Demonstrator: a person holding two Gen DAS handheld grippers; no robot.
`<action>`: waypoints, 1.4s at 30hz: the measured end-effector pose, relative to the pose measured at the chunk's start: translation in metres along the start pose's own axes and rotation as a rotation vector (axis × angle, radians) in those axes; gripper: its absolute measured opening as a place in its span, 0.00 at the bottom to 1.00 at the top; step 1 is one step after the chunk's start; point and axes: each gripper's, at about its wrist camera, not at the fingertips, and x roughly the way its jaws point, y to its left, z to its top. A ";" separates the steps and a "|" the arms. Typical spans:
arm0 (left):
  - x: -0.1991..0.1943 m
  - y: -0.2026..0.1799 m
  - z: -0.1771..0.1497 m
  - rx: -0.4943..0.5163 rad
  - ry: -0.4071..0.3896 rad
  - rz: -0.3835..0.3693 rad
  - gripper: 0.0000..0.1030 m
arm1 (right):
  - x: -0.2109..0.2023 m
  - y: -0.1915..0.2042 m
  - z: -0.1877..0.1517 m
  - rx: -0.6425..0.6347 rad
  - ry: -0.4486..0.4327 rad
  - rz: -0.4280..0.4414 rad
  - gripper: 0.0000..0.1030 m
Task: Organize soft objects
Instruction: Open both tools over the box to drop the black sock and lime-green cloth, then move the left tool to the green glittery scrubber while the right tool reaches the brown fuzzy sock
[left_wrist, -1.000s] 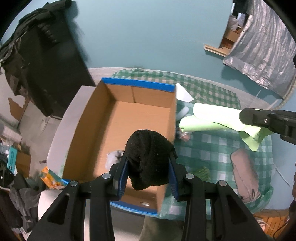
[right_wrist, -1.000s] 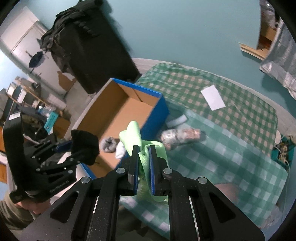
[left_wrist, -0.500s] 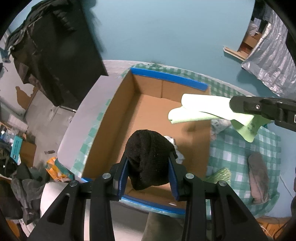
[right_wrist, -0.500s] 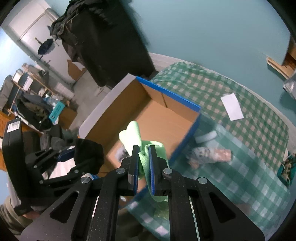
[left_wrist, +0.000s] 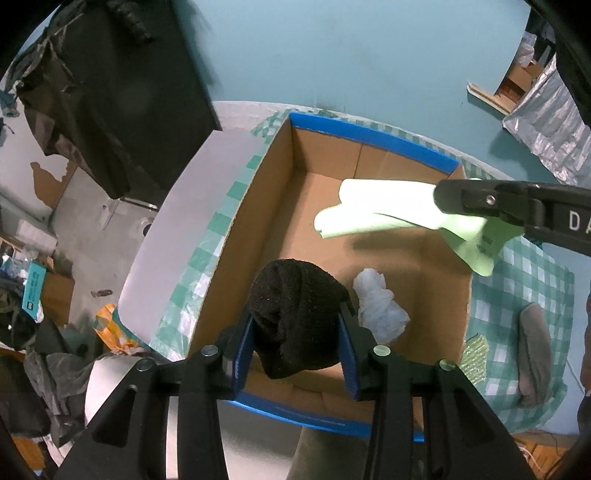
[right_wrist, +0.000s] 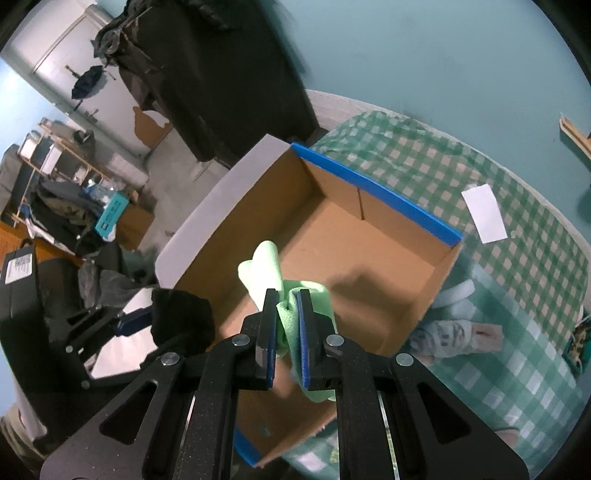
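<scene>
Black knitted wool hat (left_wrist: 299, 314) clamped in left tongs (left_wrist: 295, 354) above open brown cardboard box (left_wrist: 406, 284), near edge. Pale green folded cloth (right_wrist: 291, 314) pinched in right tongs (right_wrist: 284, 332), over box at 2 o'clock. Crumpled white bag (left_wrist: 376, 302) inside.

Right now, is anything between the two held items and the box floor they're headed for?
Nothing visible. The black hat in the left gripper and the green cloth in the right gripper both hang over the open box. Only a white wad lies inside, beside the hat, leaving bare floor under the cloth.
</scene>
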 end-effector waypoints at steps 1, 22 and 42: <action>0.001 0.001 0.000 0.000 0.004 0.003 0.45 | 0.003 0.000 0.001 0.005 0.002 0.005 0.12; -0.013 -0.014 -0.005 0.031 -0.036 -0.003 0.68 | -0.014 -0.011 -0.011 0.081 -0.037 -0.002 0.46; -0.033 -0.079 -0.016 0.138 -0.053 -0.047 0.68 | -0.061 -0.052 -0.055 0.150 -0.082 -0.064 0.56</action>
